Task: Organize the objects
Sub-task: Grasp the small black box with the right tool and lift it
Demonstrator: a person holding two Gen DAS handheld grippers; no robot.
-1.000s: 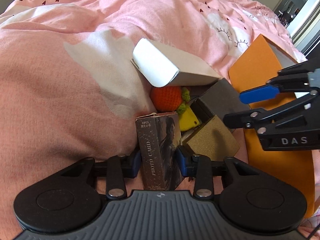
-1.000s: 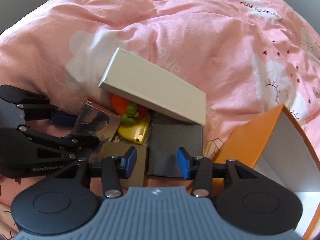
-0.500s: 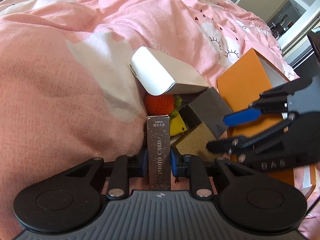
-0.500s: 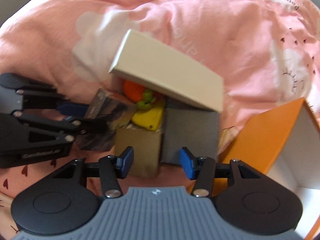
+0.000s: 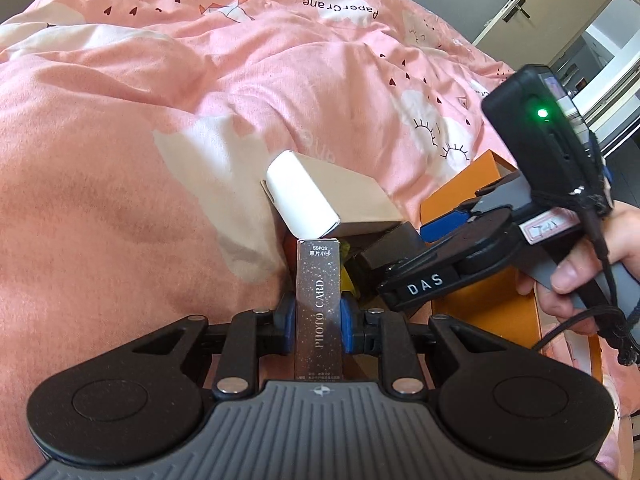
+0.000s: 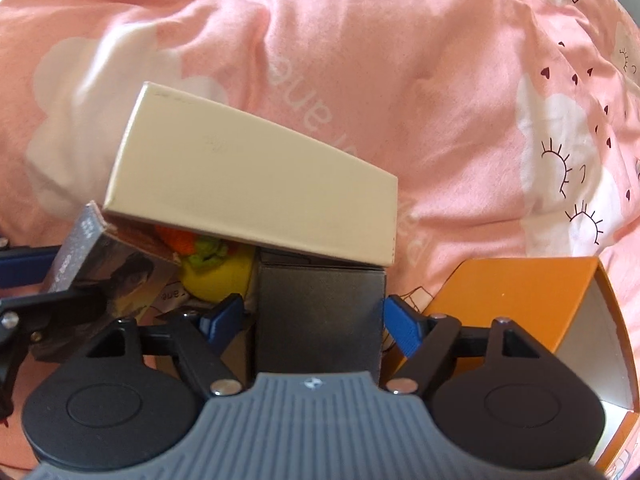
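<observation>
Place: a bed with a pink blanket (image 5: 168,184); a small heap of things lies in a dip in it.
Left gripper (image 5: 318,319): its two blue pads squeeze the photo card box (image 5: 319,292) from both sides. The box stands up tall between them, just above the heap.
Right gripper (image 6: 314,318): it points down at the heap. Its fingers have just been spreading wider, and now one sits on each side of the dark box (image 6: 318,316). I think the pads are not pressing on it yet.
Dark box: it sits at the near end of the heap, under one end of the long cream box (image 6: 248,184), which leans on top of it.
Other things in the heap: an orange knitted toy (image 6: 176,238) and a yellow thing (image 6: 218,278), half hidden under the cream box.
Orange box (image 6: 516,312): it is open, with a white inside, just beside the dark box. It looks like the place where things should go.
Hand: a person's hand (image 5: 580,264) holds the right gripper's handle.
Step now: I think one box is picked up, and the other gripper is lining up to grab a second one.
Next move: the right fingers need to close on the dark box, then pull it out slowly.
Watch out: the cream box rests on the dark box, so it may slide or tip when the dark box moves.
</observation>
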